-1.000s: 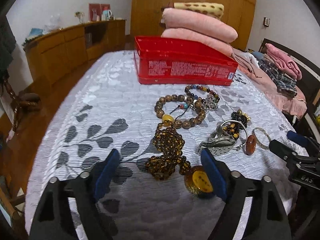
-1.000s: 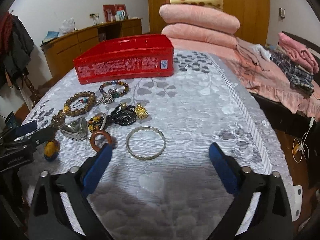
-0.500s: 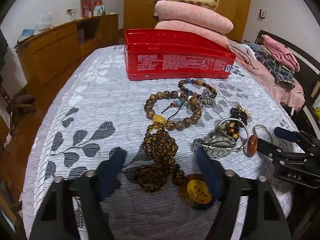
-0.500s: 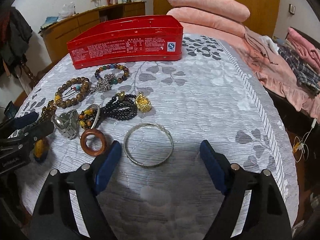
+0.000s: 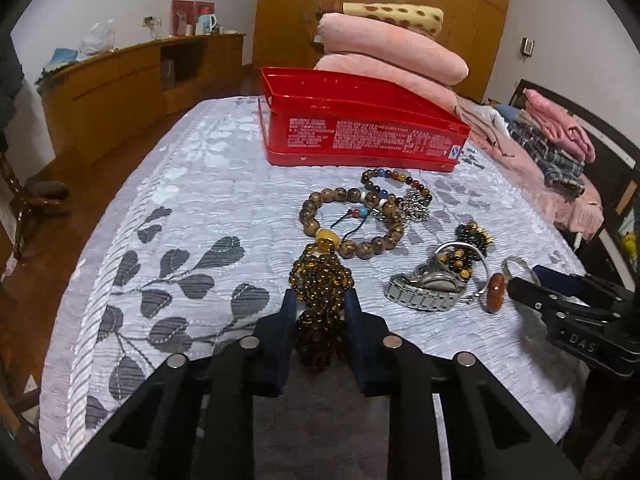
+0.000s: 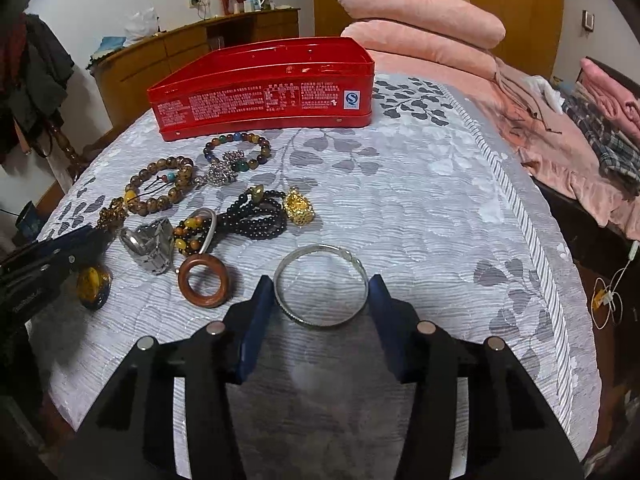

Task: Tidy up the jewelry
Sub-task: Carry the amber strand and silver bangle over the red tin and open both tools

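Observation:
Jewelry lies on a grey leaf-patterned bedspread in front of an open red tin, which also shows in the right wrist view. My left gripper is shut on a heap of amber bead necklace. My right gripper is open, its blue pads on either side of a silver bangle that lies flat. A brown ring, a metal watch, black beads, a gold charm and bead bracelets lie to its left.
Folded pink blankets are stacked behind the tin. A wooden cabinet runs along the left wall. Clothes lie on the bed at right. The bedspread's edge drops off on the right.
My left gripper moved forward and closed on the amber bead necklace. My right gripper moved forward and narrowed, so its pads now flank the silver bangle.

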Demonstrator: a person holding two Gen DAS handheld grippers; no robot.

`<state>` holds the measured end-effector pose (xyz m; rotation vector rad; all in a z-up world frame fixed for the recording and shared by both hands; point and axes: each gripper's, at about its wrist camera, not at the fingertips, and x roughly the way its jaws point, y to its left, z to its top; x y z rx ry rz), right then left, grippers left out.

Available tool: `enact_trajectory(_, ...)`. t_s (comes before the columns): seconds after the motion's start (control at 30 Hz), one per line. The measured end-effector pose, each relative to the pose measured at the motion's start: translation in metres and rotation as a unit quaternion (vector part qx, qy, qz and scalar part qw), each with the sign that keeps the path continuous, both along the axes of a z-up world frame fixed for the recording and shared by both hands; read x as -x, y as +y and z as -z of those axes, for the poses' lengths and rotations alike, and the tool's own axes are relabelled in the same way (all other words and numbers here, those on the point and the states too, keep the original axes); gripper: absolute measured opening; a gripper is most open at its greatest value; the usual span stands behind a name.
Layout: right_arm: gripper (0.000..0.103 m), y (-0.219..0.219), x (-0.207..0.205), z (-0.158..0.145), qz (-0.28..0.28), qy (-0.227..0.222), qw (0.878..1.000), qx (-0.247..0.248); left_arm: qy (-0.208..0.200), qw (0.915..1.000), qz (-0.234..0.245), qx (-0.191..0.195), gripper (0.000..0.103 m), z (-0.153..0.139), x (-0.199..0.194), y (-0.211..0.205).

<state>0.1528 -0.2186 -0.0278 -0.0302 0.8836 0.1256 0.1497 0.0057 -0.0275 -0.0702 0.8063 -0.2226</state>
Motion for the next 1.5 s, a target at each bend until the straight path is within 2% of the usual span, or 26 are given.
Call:
enact_trajectory(0.23,0.047,-0.003,0.004,-0.007,-0.001,-0.007,1.0,-0.01,-0.01,0.9998,-0.006,0.013,0.024,-0.004,0.006,0.002)
enact_trajectory(0.8,0.047,0.003,-0.014,-0.051,-0.013,-0.055,0.998,-0.003,-0.078,0.9965,-0.018,0.023,0.023,-0.054,-0.001,0.005)
enact_trajectory(1.17,0.047,0.003,-0.062,-0.094,-0.02,-0.096,0.995,-0.013,-0.127,0.9914,-0.014,0.026,0.023,-0.096,-0.043,-0.003)
enact_trajectory(1.37,0.047,0.012,-0.104,-0.108,-0.034,-0.105,0.994,-0.017,-0.148,0.9882,-0.013,0.036,0.023,-0.116,-0.087,-0.01)
enact_trajectory(1.5,0.047,0.014,-0.138,-0.109,-0.036,-0.103,0.994,-0.021,-0.147,0.9884,-0.012,0.036,0.023,-0.118,-0.123,-0.016)
